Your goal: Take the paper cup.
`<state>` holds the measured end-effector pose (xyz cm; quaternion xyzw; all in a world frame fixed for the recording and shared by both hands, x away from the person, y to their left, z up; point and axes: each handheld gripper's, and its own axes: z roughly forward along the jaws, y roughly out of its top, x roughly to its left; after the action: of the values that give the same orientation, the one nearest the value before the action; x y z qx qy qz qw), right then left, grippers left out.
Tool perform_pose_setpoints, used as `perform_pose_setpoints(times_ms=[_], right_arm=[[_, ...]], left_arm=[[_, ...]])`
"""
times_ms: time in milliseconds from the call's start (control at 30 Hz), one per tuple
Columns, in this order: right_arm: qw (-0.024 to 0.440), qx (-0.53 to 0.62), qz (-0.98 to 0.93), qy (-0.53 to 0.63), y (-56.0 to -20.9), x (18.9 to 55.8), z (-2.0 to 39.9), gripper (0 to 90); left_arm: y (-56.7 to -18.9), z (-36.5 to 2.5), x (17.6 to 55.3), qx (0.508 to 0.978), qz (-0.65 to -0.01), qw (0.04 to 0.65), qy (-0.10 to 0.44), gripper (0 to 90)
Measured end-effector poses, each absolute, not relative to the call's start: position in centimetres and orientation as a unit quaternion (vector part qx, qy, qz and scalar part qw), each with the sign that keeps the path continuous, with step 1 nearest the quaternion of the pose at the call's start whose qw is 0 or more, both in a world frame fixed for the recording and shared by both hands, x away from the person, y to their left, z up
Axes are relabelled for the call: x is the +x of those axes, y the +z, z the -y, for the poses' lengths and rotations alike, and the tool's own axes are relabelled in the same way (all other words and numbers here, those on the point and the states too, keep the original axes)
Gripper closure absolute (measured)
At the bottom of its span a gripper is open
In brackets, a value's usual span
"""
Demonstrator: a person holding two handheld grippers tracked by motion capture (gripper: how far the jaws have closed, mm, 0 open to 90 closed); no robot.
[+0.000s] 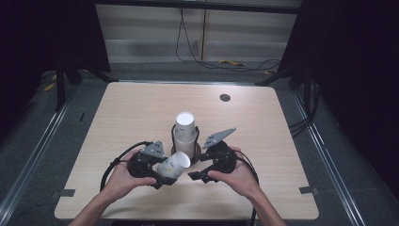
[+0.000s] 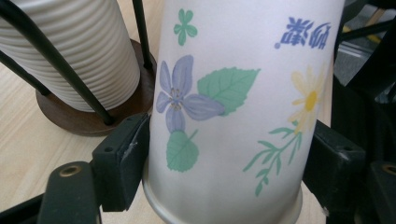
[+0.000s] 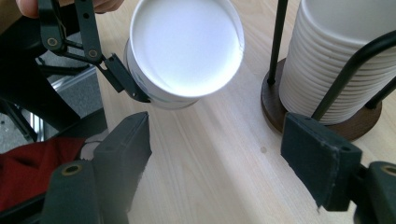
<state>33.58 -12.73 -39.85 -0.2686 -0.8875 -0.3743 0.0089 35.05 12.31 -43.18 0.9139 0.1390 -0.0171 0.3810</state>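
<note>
I see the pale wooden counter (image 1: 141, 113) with a small round dark grommet hole (image 1: 225, 98) near its far right corner. Beyond the counter's far edge, black cables (image 1: 188, 52) trail across grey floor (image 1: 155, 70).

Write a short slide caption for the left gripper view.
Left gripper clamps a floral paper cup beside the stacked cups.

Between my left gripper's (image 2: 224, 186) black pads I see a white paper cup (image 2: 238, 107) printed with a violet flower, green leaves, a yellow daisy and blue lettering; left of it, ribbed white stacked cups (image 2: 79, 51) on a dark-brown base (image 2: 70, 116).
</note>
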Motion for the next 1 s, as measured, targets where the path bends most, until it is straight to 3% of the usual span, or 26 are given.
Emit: perform_pose_setpoints(times_ms=[600, 1000], right_arm=[[0.059, -0.254, 0.909, -0.325, -40.3, 34.3, 11.9, 26.1], [0.066, -0.241, 0.922, -0.295, -40.8, 34.6, 11.0, 20.0]], left_arm=[[-43.8, -11.0, 35.0, 0.934, -0.125, 0.333, -0.029, 24.7], [-44.0, -10.4, 34.8, 0.943, -0.115, 0.31, -0.023, 24.9]])
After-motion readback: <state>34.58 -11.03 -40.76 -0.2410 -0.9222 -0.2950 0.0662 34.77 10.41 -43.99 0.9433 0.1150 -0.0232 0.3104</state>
